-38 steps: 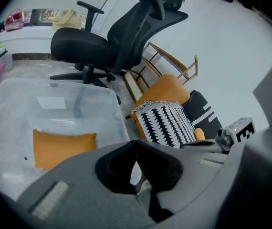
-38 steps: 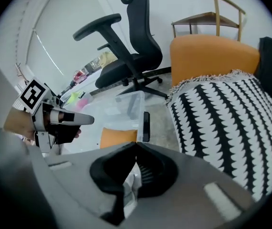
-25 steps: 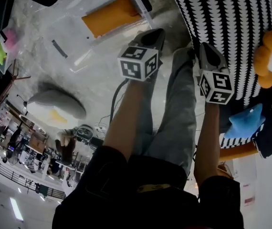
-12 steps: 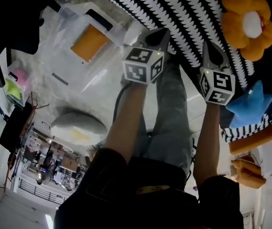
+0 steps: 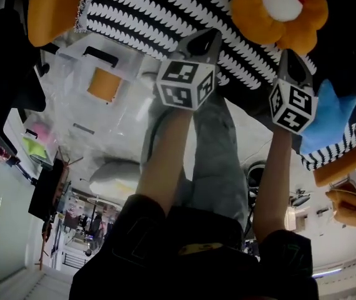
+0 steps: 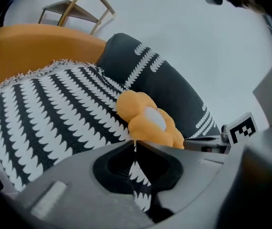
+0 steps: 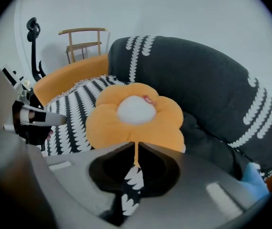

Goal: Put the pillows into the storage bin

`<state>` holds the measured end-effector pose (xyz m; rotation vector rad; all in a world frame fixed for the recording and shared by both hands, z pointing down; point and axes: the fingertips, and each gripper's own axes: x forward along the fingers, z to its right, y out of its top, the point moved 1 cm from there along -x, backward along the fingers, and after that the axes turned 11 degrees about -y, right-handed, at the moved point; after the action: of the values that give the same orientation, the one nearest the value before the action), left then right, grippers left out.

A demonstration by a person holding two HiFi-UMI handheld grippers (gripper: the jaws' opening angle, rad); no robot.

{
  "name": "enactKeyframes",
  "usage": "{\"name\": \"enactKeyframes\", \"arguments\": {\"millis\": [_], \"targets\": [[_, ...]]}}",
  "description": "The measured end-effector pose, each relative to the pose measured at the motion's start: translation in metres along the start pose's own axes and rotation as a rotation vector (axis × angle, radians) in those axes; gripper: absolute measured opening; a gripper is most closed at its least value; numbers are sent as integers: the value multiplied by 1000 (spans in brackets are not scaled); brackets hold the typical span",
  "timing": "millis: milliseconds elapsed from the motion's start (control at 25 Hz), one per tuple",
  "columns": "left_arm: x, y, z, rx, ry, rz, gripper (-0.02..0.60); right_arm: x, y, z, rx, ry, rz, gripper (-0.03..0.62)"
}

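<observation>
An orange flower pillow (image 5: 271, 5) with a white centre lies on the sofa's black-and-white striped cover (image 5: 165, 17). It shows right ahead of the jaws in the left gripper view (image 6: 148, 120) and in the right gripper view (image 7: 133, 116). A blue pillow (image 5: 328, 124) lies at the sofa's right end. The clear storage bin (image 5: 81, 55) stands on the floor at the left, with an orange pillow (image 5: 105, 84) inside. My left gripper (image 5: 210, 35) and right gripper (image 5: 287, 54) are both shut and empty, just short of the sofa's edge. The flower pillow sits beyond their tips, apart from them.
An orange cushion (image 5: 53, 5) sits at the sofa's left end and a dark patterned backrest (image 7: 198, 85) behind the pillows. A wooden chair (image 7: 83, 44) stands behind the sofa. The person's legs (image 5: 222, 155) hang below the grippers, with cables on the floor beside them.
Both grippers have swung from over the floor toward the sofa. The flower pillow and striped cover now fill the top of the head view, and the bin has slid to the left.
</observation>
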<state>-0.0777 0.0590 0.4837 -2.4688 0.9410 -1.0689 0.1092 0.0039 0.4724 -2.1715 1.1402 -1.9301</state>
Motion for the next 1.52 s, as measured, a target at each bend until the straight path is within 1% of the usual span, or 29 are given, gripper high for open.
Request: {"name": "enactKeyframes", "arguments": {"millis": [40,120,240,280,320,360,400,480,560,600,640,720,840,920,1000,1040,1120,1200,1360,1520], "targets": [[9,2,4,6,1,-3,26,5,-2,11,25,-11,-8,42],[27,2,12,16,0,-28,161,13,-7,29,81,-13,-21,124],[51,1,16,33,-2,-75,210,27,-8,47,132,1,-33,204],[57,2,15,35,0,-83,236,34,-7,51,139,3,-43,236],[64,3,14,33,2,-88,285,40,-6,55,143,3,-58,274],[70,3,12,30,6,-97,316,46,-6,58,144,4,-75,319],[76,1,10,32,18,-115,325,52,-7,60,144,10,-90,341],[86,-8,7,47,51,-172,325,59,-10,59,142,38,-116,350],[93,-16,3,58,64,-221,322,67,-15,52,140,71,-141,350],[96,-19,0,58,58,-236,290,72,-17,47,142,85,-150,350],[98,-20,-3,55,47,-246,271,76,-18,43,146,100,-158,350],[101,-19,-7,43,19,-254,258,81,-17,38,155,134,-171,341],[101,-20,0,22,-20,-254,219,75,-16,38,135,175,-187,268],[100,-22,6,21,-34,-256,196,70,-16,36,95,178,-183,195],[99,-22,10,43,-48,-262,167,66,-13,32,62,172,-169,123],[98,-20,11,56,-59,-264,156,64,-9,30,41,165,-160,99],[92,-12,12,63,-84,-258,130,60,0,26,-5,146,-139,76],[84,-6,11,72,-88,-247,115,54,8,19,-27,137,-119,66],[59,-7,9,98,-51,-219,109,33,3,0,-35,159,-100,60],[23,-4,-20,115,-21,-191,109,15,4,-45,-61,206,-81,60]]}}
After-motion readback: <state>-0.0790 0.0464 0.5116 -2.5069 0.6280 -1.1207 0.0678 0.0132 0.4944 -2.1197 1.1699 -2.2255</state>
